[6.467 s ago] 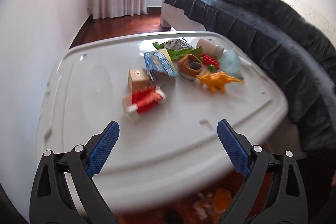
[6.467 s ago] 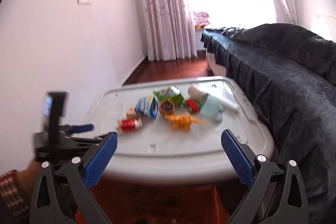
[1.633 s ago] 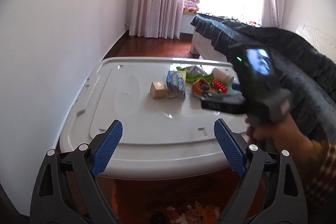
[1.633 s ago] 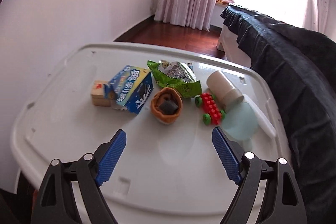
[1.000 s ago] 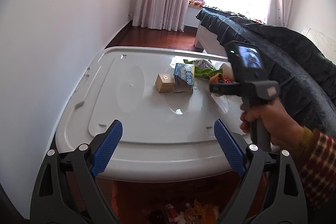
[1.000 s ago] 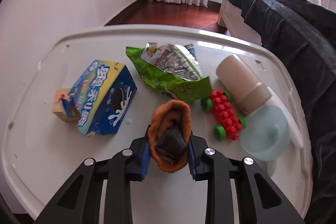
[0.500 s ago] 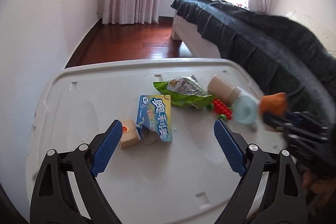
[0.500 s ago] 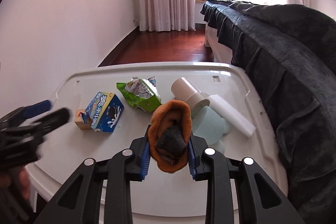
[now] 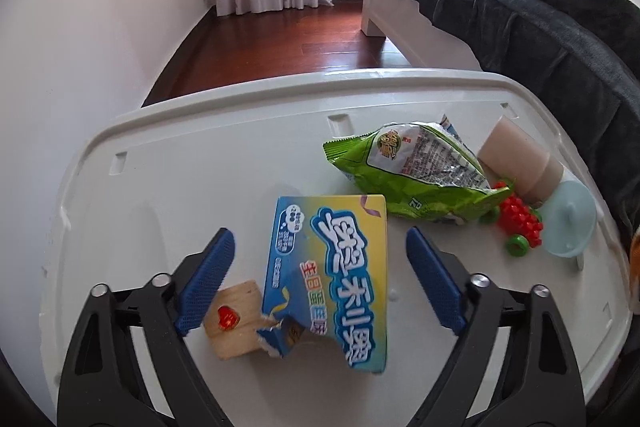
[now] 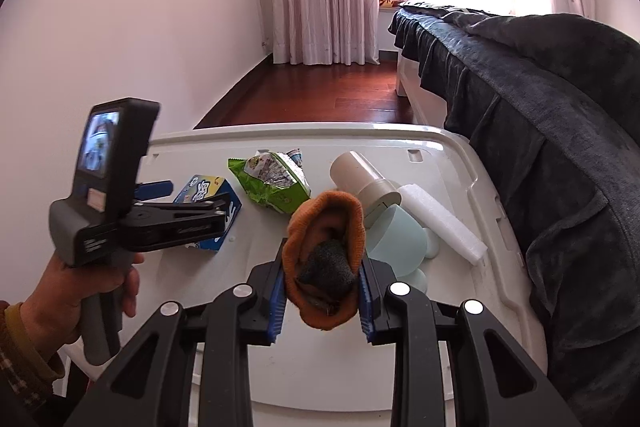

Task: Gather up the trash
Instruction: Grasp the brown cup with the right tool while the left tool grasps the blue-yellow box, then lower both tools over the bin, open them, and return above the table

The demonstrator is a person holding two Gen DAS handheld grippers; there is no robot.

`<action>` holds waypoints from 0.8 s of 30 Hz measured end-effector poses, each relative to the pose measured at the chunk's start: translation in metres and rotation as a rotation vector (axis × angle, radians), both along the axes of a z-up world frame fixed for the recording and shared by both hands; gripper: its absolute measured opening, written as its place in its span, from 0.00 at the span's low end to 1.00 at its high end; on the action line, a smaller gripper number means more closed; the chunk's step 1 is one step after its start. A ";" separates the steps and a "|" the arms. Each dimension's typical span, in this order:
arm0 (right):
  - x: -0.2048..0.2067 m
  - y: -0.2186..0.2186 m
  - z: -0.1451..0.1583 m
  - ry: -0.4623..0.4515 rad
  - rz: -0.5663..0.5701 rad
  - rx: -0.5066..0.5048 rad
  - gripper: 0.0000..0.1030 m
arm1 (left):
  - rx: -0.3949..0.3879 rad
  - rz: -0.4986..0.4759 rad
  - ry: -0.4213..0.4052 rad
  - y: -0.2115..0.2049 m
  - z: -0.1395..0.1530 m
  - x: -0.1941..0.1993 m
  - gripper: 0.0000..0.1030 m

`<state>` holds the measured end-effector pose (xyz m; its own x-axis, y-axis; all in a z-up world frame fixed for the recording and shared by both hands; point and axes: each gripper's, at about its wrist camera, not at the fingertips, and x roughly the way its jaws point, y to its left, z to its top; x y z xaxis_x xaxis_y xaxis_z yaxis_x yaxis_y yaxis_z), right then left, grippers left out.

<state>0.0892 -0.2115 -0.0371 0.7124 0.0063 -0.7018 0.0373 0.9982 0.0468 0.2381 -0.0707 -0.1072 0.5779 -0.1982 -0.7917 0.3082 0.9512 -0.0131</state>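
The right gripper (image 10: 322, 301) pinches an orange sock (image 10: 326, 227) between closed jaws, held above the white lid (image 10: 452, 163). The left gripper (image 9: 316, 279) hangs with jaws spread wide on either side of a torn blue box (image 9: 332, 267), a wooden block (image 9: 232, 327) touching the box's near left corner. Beyond lie a green snack bag (image 9: 412, 171), red toy (image 9: 520, 219), beige cup (image 9: 516, 159), pale blue lid (image 9: 568, 223) and white foam strip (image 10: 444, 219), beside the dark bed (image 10: 560, 107)
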 end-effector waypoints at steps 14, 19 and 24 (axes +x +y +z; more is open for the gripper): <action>-0.007 0.007 0.013 -0.030 0.011 -0.010 0.28 | -0.078 0.023 -0.127 0.019 0.039 -0.039 0.51; -0.023 0.016 0.028 -0.057 0.034 -0.026 0.28 | -0.115 0.005 -0.189 0.027 0.078 -0.071 0.51; -0.054 0.022 0.036 -0.052 0.042 -0.022 0.28 | -0.141 -0.005 -0.196 0.044 0.108 -0.119 0.51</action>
